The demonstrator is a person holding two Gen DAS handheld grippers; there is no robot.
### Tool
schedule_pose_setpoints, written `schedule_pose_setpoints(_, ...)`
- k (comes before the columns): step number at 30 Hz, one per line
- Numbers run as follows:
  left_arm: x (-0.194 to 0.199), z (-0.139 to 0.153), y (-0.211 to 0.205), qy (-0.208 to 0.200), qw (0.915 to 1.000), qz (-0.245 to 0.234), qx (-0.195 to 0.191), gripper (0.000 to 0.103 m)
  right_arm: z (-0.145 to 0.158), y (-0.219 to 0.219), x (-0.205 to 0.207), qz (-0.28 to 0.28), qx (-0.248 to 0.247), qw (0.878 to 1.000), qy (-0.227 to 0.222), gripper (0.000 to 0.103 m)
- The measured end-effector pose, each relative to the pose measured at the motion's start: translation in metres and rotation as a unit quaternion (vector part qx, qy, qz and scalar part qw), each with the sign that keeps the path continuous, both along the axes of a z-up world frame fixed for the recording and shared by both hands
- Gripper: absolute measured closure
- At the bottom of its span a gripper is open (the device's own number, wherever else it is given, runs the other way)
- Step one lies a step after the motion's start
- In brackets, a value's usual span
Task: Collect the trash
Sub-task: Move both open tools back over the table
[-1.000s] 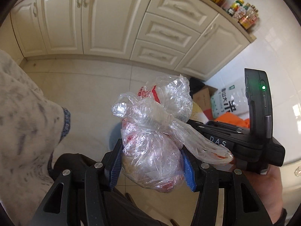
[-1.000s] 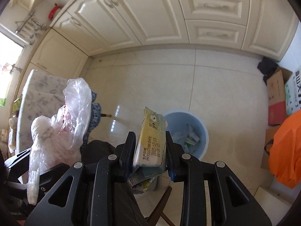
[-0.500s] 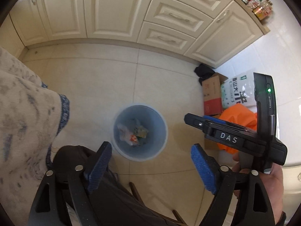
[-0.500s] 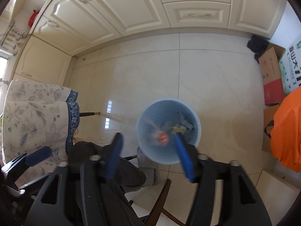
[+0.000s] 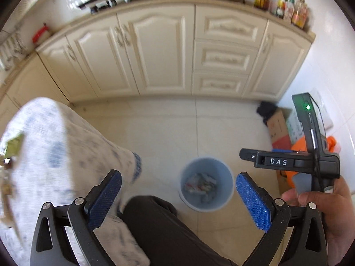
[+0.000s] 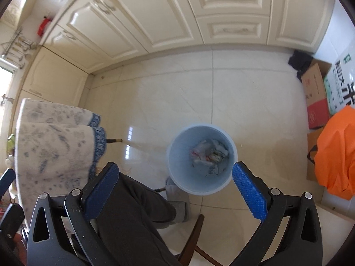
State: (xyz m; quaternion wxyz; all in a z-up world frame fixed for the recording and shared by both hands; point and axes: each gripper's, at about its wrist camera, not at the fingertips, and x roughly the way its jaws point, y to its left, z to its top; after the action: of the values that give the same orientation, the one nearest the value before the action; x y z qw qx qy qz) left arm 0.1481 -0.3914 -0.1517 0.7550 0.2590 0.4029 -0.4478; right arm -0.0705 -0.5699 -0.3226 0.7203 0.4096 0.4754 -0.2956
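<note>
Cream cabinets [image 6: 155, 11] line the tiled kitchen floor [image 6: 255, 102] at 12 o'clock. We hold the left tool [image 5: 177, 201] and right tool [image 6: 175, 190] with jaws spread wide, nothing between them. Crumpled trash [image 6: 208, 154] lies inside the blue bin [image 6: 177, 170] on the floor. Cardboard boxes [image 6: 315, 93] and an orange bag [image 6: 337, 150] sit at 3 o'clock.

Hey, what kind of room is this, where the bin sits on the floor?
Most likely a home kitchen: cream cabinets with drawers run along the wall, bottles stand on the counter above them, and a blue bin of trash sits on the tiled floor.
</note>
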Motion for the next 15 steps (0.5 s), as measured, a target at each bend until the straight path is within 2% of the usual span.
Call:
schedule_pose_setpoints(5, 0.001, 0.035, 0.051, -0.026, 0.9976, 0.043, -0.048, 0.001, 0.053, 0.021, 0.029, 0.031, -0.044, 0.998, -0.039, 0.000)
schedule_pose_setpoints(8, 0.005, 0.053, 0.097, -0.037, 0.9926, 0.083, -0.080, 0.001, 0.087, 0.039, 0.052, 0.057, -0.071, 0.994, -0.064, 0.000)
schedule_pose_setpoints(11, 0.007, 0.070, 0.142, -0.053, 0.9849, 0.126, -0.106, 0.001, 0.122, 0.061, 0.078, 0.091, -0.102, 0.986, -0.092, 0.000)
schedule_pose_setpoints(15, 0.008, 0.090, 0.199, -0.077, 0.9707, 0.183, -0.136, 0.001, 0.166, 0.099, 0.115, 0.142, -0.144, 0.971, -0.126, 0.000)
